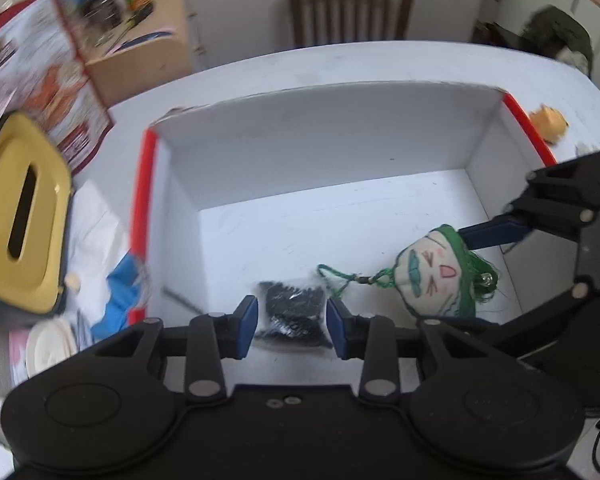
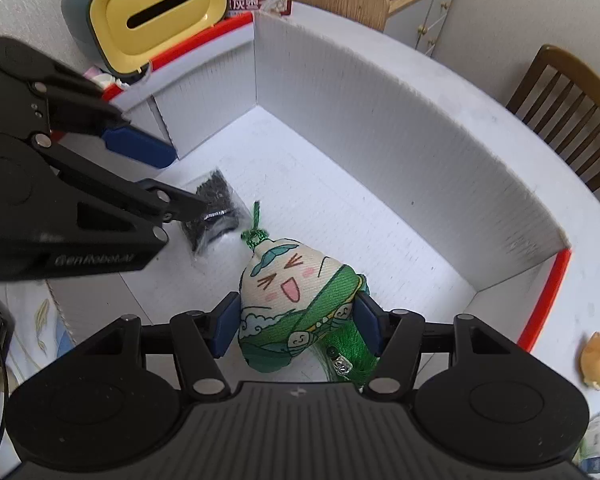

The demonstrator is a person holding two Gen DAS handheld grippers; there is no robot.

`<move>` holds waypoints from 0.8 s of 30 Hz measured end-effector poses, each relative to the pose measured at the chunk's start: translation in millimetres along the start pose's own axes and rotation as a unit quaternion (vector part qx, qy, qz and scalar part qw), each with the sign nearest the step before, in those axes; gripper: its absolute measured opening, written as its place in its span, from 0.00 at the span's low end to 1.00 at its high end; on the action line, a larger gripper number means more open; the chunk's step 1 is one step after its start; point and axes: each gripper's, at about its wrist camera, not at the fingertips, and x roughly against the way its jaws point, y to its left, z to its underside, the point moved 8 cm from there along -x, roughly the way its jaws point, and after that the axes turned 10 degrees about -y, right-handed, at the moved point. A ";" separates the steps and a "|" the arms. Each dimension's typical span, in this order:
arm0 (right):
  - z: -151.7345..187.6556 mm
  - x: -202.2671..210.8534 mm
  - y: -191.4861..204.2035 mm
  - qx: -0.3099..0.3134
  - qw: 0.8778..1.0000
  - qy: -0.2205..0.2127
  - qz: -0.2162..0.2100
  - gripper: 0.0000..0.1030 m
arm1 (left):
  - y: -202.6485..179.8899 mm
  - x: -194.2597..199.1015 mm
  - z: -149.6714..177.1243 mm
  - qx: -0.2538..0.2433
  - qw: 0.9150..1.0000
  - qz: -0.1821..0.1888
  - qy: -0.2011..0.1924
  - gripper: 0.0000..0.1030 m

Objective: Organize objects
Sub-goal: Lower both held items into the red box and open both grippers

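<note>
Over box [image 1: 320,140] floor | left gripper [image 1: 292,316] clamped black bag [image 1: 290,308] | right gripper [image 2: 296,324] clamped plush [image 2: 288,300] | neither released yet | orange toy [image 2: 598,360] remained on table [image 2: 592,280]

left tongs [image 1: 292,316] gripping black packet [image 1: 291,311], white box [image 1: 320,148]

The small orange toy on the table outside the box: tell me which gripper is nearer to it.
Right. The right gripper, shut on the green plush charm, is inside the box on the orange toy's side. The left gripper, holding the bag of black parts, is farther away.
</note>
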 end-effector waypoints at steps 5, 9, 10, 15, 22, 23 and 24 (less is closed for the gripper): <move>8.4 -6.8 -2.8 -0.011 1.000 0.018 -0.009 0.60 | -4.0 -11.3 5.7 0.003 1.000 0.009 0.018 0.35; 10.5 -8.7 -2.6 -0.010 1.000 0.018 -0.010 0.62 | -0.7 -18.9 10.8 0.011 0.999 0.007 0.031 0.35; 10.2 -8.6 -3.1 -0.012 1.000 0.017 -0.010 0.61 | -0.4 -19.5 11.9 0.015 0.999 0.008 0.032 0.35; 8.8 -6.7 -7.2 -0.023 1.000 0.011 -0.016 0.68 | -2.8 -15.1 13.6 0.017 0.999 0.007 0.034 0.38; 4.1 24.9 -14.2 -0.048 0.998 -0.020 -0.023 0.68 | -6.4 0.8 10.1 0.026 0.999 0.010 0.021 0.39; 2.9 30.6 -14.7 -0.050 0.998 -0.026 -0.024 0.68 | -7.0 4.0 8.7 0.027 0.999 0.010 0.018 0.39; 2.0 36.9 -15.1 -0.053 0.998 -0.032 -0.026 0.68 | -8.1 7.6 7.1 0.028 0.999 0.010 0.014 0.39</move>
